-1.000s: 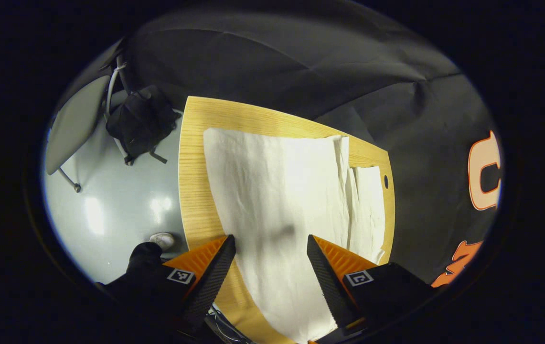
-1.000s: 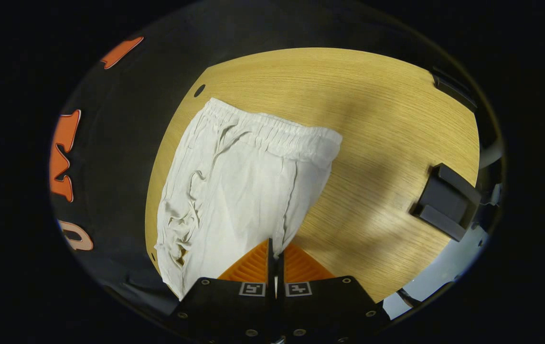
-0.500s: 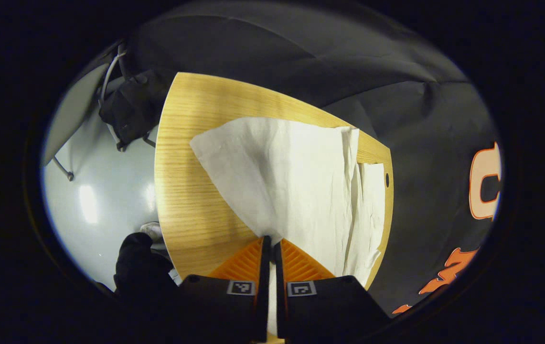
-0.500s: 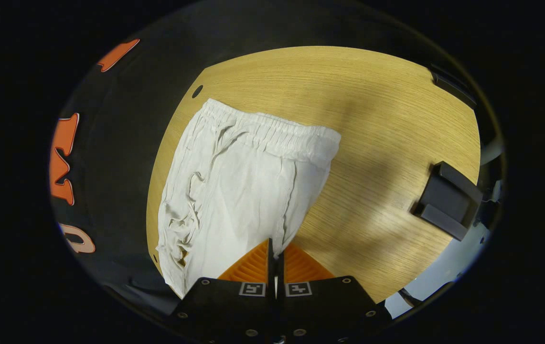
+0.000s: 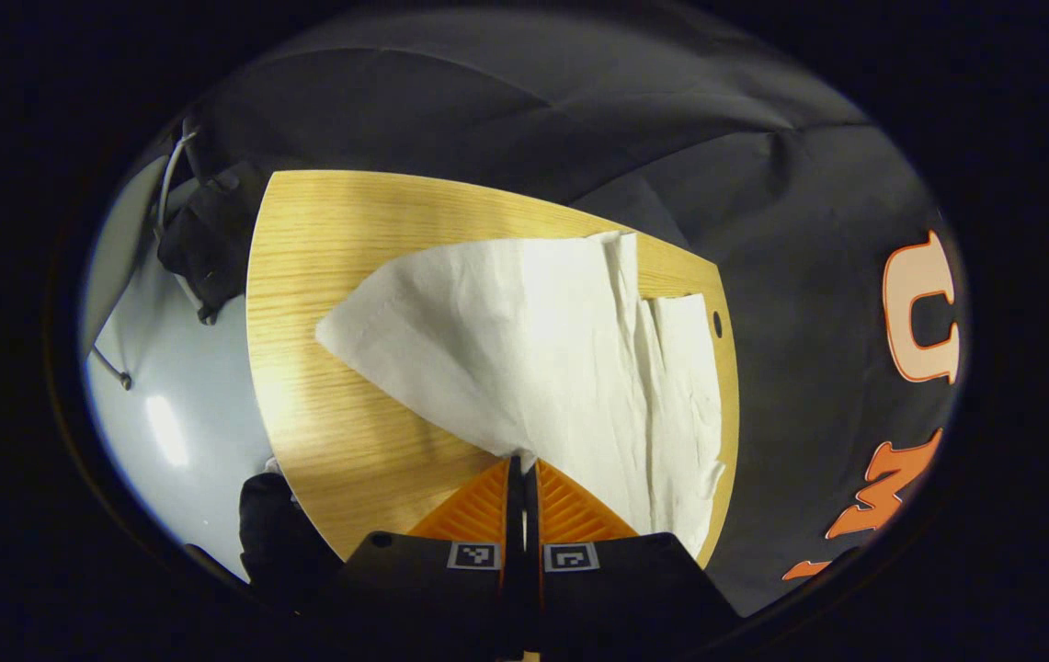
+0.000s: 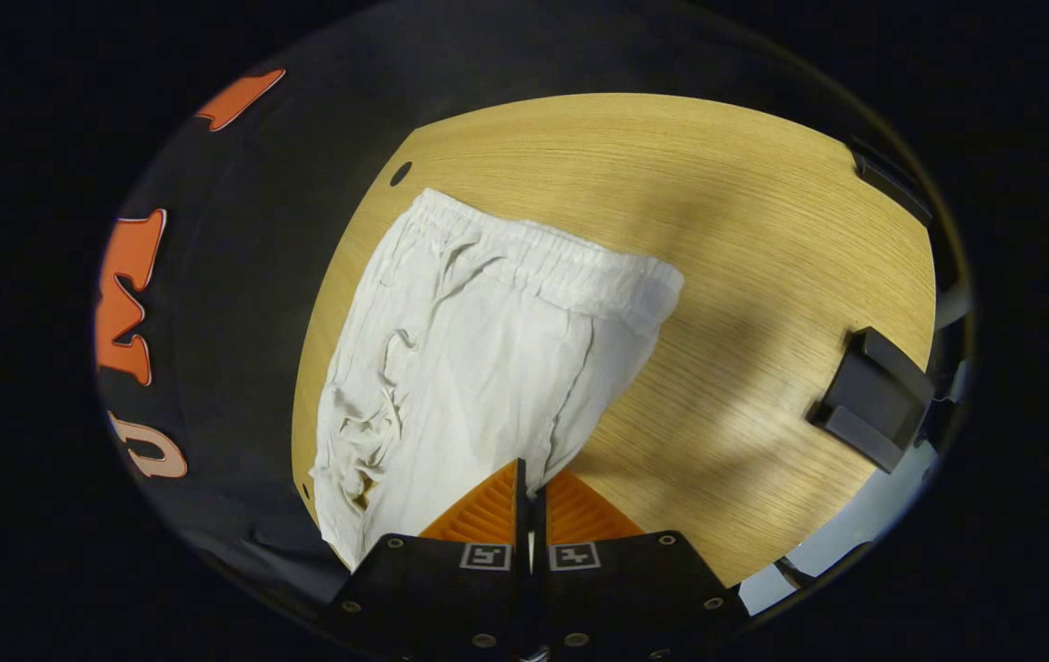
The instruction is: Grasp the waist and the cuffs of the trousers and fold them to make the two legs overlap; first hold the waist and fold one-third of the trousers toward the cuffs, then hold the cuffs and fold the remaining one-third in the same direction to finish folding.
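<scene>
White trousers (image 5: 570, 349) lie on a wooden table (image 5: 349, 432). In the left gripper view my left gripper (image 5: 521, 460) is shut on the near edge of a trouser leg, and the cloth rises from the table toward the fingers in a taut fan. The second leg (image 5: 685, 368) lies flat at the right by the table edge. In the right gripper view my right gripper (image 6: 529, 464) is shut on the trousers' near edge (image 6: 487, 368); the elastic waistband (image 6: 552, 262) lies farther off, and wrinkled cloth (image 6: 363, 432) bunches at the left.
A black block (image 6: 873, 400) sits on the table at the right in the right gripper view. A small hole (image 6: 401, 173) marks the table corner. A chair with a dark bag (image 5: 202, 239) stands on the grey floor (image 5: 184, 405) beyond the table. A dark sleeve (image 5: 276, 533) shows at lower left.
My left gripper went from open over the trouser leg to shut on its edge, then pulled the cloth up and sideways, baring more table. The right gripper stayed shut and shifted only slightly.
</scene>
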A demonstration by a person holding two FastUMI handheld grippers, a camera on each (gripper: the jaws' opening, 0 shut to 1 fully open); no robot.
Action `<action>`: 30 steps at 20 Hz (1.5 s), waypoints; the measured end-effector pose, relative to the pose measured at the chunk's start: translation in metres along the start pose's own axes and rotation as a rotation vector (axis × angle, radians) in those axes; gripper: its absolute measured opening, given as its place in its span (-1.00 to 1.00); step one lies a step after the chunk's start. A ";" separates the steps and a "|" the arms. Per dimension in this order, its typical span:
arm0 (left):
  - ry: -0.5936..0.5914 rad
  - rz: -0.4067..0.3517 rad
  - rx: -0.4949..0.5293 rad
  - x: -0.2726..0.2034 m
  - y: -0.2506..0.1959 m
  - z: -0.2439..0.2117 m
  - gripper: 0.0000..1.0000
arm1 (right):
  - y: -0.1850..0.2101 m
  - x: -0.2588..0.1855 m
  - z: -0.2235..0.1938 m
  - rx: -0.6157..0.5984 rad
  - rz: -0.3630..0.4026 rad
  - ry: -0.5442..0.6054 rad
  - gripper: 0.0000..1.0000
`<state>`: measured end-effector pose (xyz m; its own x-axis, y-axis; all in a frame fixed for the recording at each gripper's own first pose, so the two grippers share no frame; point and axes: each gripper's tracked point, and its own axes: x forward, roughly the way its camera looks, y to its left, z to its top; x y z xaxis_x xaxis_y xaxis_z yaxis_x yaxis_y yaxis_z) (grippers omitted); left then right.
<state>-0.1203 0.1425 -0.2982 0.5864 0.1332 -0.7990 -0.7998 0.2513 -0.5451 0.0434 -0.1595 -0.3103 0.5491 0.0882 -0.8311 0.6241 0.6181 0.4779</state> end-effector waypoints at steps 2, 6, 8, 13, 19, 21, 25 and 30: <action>-0.019 -0.042 0.000 -0.010 -0.021 0.011 -0.93 | 0.010 -0.005 0.002 0.000 0.027 -0.004 -0.99; -0.055 -0.121 0.060 -0.024 -0.076 0.033 -0.94 | 0.041 -0.013 0.014 -0.003 0.074 -0.016 -0.99; -0.057 -0.154 0.088 -0.023 -0.107 0.042 -0.93 | 0.063 -0.013 0.026 -0.009 0.099 -0.032 -0.99; -0.020 -0.210 0.142 0.010 -0.186 0.057 -0.94 | 0.119 -0.007 0.059 -0.042 0.119 -0.079 -0.99; 0.011 -0.234 0.257 0.074 -0.268 0.069 -0.93 | 0.180 0.032 0.095 -0.101 0.098 -0.103 -0.99; 0.018 -0.225 0.285 0.100 -0.284 0.069 -0.93 | 0.197 0.049 0.106 -0.100 0.090 -0.102 -0.99; 0.040 -0.193 0.336 0.155 -0.303 0.067 -0.94 | 0.219 0.091 0.123 -0.120 0.048 -0.098 -0.99; 0.097 -0.144 0.384 0.216 -0.303 0.058 -0.94 | 0.226 0.144 0.127 -0.144 0.000 -0.072 -0.99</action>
<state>0.2564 0.1511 -0.2909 0.6592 -0.0161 -0.7518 -0.5937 0.6024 -0.5335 0.3339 -0.1064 -0.2858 0.5906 0.0355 -0.8062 0.5407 0.7242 0.4280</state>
